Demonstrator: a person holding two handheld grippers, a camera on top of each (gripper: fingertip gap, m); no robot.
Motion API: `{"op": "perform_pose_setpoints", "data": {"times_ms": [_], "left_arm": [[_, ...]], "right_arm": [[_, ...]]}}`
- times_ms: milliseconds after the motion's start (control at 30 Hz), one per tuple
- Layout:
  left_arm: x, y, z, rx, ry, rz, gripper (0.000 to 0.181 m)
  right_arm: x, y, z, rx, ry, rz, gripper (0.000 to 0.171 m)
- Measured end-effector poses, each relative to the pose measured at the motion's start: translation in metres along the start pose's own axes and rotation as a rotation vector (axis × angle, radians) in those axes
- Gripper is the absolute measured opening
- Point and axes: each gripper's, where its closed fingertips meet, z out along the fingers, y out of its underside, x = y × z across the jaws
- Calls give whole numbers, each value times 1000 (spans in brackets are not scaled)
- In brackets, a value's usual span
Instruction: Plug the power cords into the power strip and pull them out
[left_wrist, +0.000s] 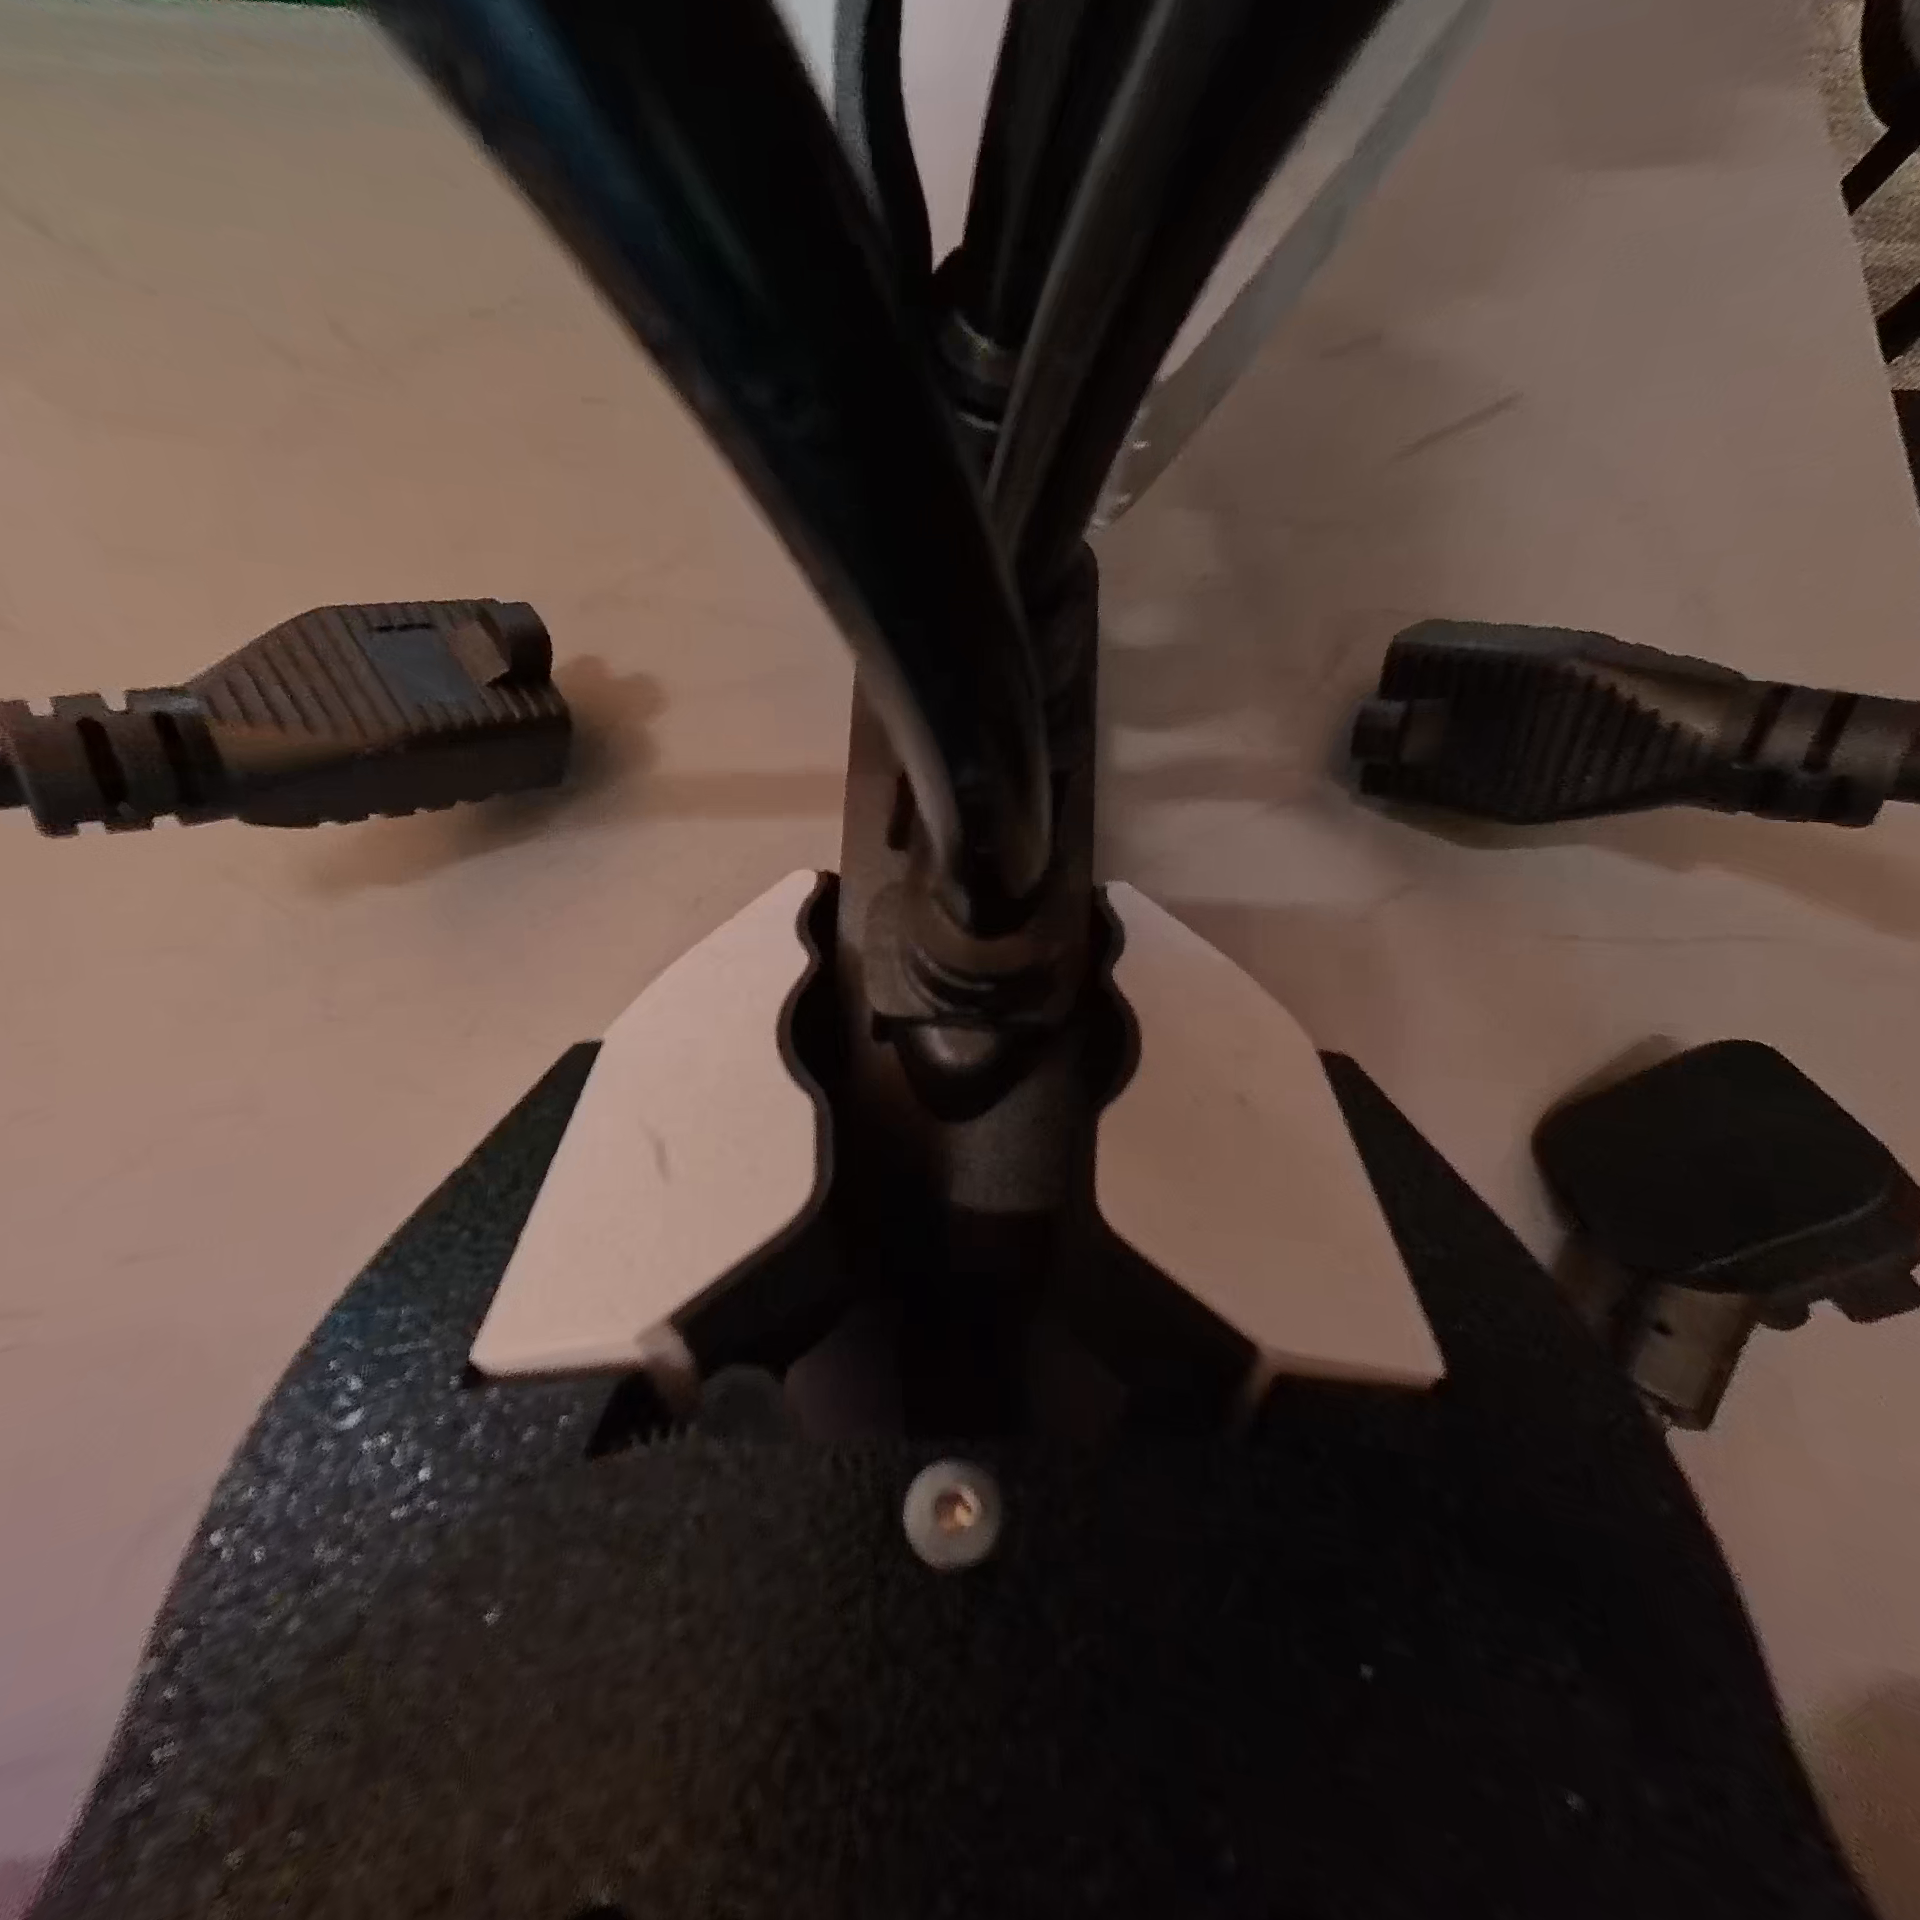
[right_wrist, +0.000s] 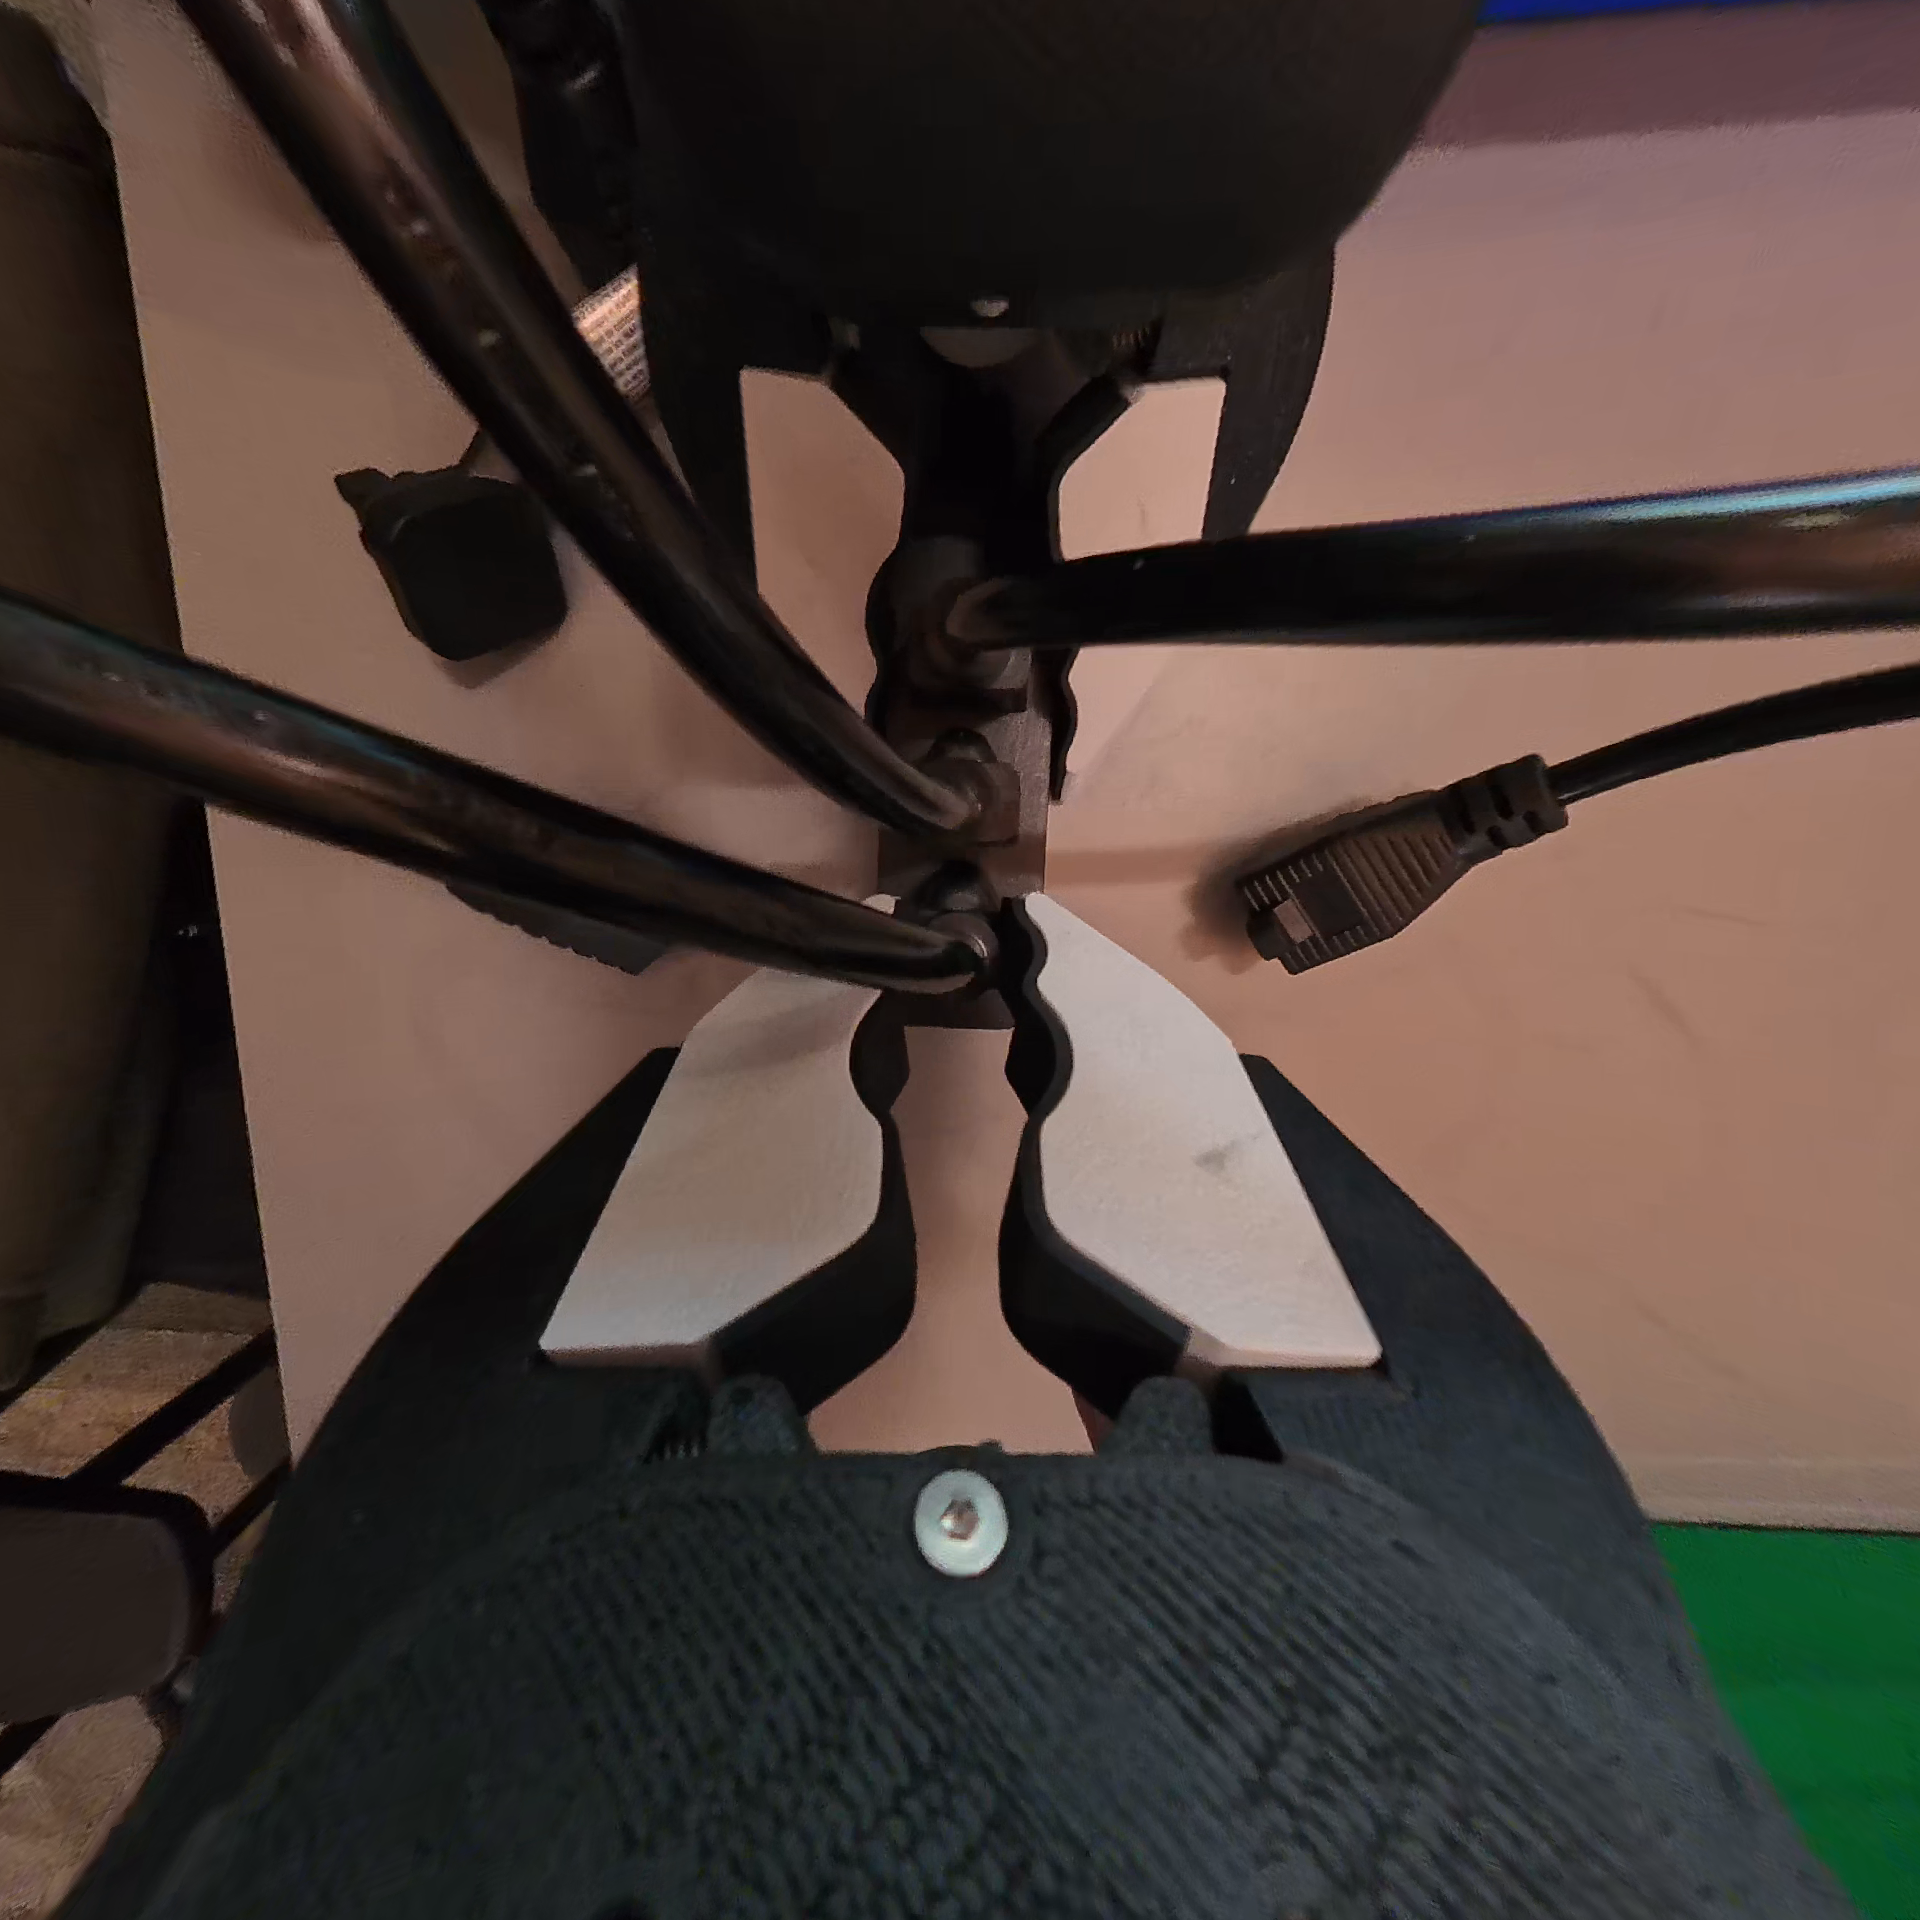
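A dark power strip (left_wrist: 868, 769) lies on the pale table, seen end-on. My left gripper (left_wrist: 966, 894) is shut on one end of it, with black cords (left_wrist: 727, 364) rising from its plugs. In the right wrist view the strip (right_wrist: 1023, 821) runs away from me with three plugs in it; the left gripper (right_wrist: 971, 644) clamps the far end. My right gripper (right_wrist: 956, 914) is closed around the nearest plug (right_wrist: 951, 894), whose cord (right_wrist: 416, 790) runs off left.
Loose cord connectors lie either side of the strip (left_wrist: 343, 717) (left_wrist: 1590, 717); one shows in the right wrist view (right_wrist: 1382, 862). A loose black plug (left_wrist: 1714, 1174) (right_wrist: 468, 561) lies nearby. The table edge (right_wrist: 223, 935) drops off left, with a green surface (right_wrist: 1818, 1662) beyond the near edge. Across from one pair of fingers to the other is roughly 7 cm.
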Motion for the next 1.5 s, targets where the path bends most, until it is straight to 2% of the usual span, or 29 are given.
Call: {"op": "perform_pose_setpoints", "data": {"times_ms": [333, 500, 633, 800, 967, 1100, 1167, 1233, 1367, 1500], "left_arm": [[-1, -5, -3, 44, 2, -19, 46], [-1, -3, 2, 3, -6, -2, 45], [0, -2, 3, -42, -1, 21, 44], [4, -4, 2, -21, 33, -53, 45], [2, -15, -8, 71, -24, -42, 41], [3, -18, -11, 70, -27, -53, 39], [3, -29, -15, 140, -28, -60, 29], [3, -30, -15, 146, -14, -65, 27], [3, -26, -15, 91, -4, -22, 26], [4, -18, -14, -79, 5, 27, 26]], "right_arm": [[3, -12, -8, -11, 11, 0, 15], [2, 2, -4, -91, 3, 5, 16], [1, 8, -2, -60, 6, 62, 16], [-2, 9, 0, -64, 10, 55, 16], [-2, 8, 1, -55, 10, 61, 16], [-2, 7, 2, -57, 9, 53, 16], [-2, 7, 2, -55, 11, 54, 16], [-1, 7, 2, -55, 16, 55, 16], [-1, 7, 3, -60, 14, 60, 16], [-2, 6, 3, -77, 17, 41, 15]]}}
